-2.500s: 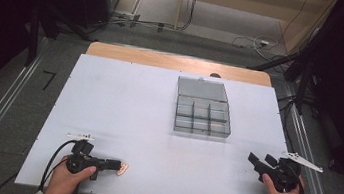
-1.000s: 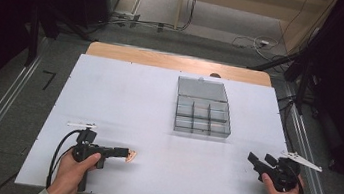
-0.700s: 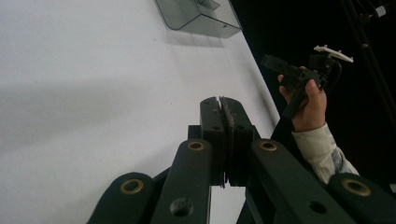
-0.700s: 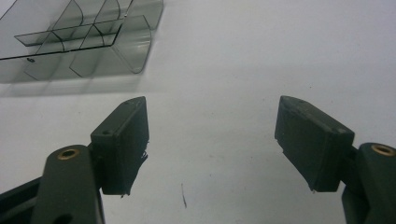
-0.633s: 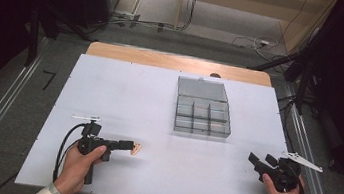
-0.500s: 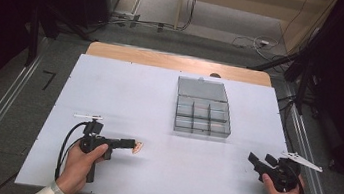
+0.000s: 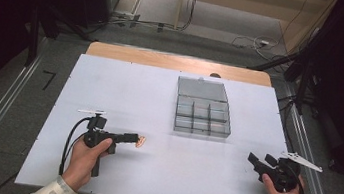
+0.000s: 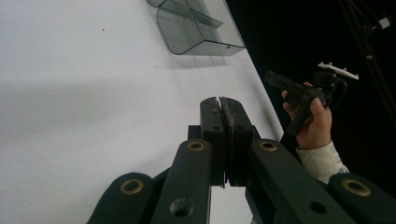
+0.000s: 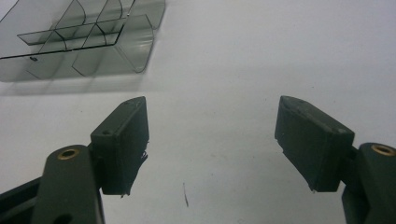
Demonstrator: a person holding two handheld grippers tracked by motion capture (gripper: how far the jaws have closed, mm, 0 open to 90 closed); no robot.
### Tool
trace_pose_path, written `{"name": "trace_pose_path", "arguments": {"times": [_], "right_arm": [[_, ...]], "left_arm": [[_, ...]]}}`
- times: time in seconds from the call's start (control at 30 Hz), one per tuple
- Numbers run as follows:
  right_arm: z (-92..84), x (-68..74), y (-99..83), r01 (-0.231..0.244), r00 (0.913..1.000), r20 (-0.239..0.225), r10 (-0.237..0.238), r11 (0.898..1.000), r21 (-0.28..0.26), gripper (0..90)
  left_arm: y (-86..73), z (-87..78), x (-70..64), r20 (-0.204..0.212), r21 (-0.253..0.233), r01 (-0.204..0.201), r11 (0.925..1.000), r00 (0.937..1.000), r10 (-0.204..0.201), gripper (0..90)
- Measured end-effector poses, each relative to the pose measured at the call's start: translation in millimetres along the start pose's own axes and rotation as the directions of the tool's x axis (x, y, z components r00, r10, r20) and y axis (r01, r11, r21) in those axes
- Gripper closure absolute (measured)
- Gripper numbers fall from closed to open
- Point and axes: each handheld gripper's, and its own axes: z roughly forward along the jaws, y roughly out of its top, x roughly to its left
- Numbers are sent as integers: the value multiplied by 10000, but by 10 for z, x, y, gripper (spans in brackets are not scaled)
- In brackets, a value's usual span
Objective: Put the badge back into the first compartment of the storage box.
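My left gripper (image 7: 133, 137) lies level over the front left of the white table (image 7: 126, 86) and points right. Its jaws are shut on a small tan piece (image 7: 140, 142) that sticks out at the tip. In the left gripper view the two jaws (image 8: 219, 100) press flat together and the piece is hidden. My right gripper (image 7: 262, 163) is held at the front right, jaws wide apart with nothing between them (image 9: 215, 135). A clear grey compartment box (image 7: 202, 112) with its lid laid back stands at the middle right; its compartments look bare.
The box's corner (image 8: 196, 28) lies ahead of the left jaws, and the right hand with its gripper (image 8: 299, 91) is off to their right. The box (image 9: 84, 42) is ahead and left of the right jaws. Metal rails (image 7: 305, 145) flank the table.
My left gripper has moved away from the front edge and a little to the right, carrying the tan piece along. The right gripper has stayed where it was, still open.
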Motion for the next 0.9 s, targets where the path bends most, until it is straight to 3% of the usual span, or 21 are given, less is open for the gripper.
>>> {"name": "trace_pose_path", "arguments": {"times": [0.9], "right_arm": [[8, 15, 3, -77, 9999, -87, 77, 10000, 26, 243]], "left_arm": [[234, 166, 4, 152, -282, 239, 9993, 9996, -235, 899]]}}
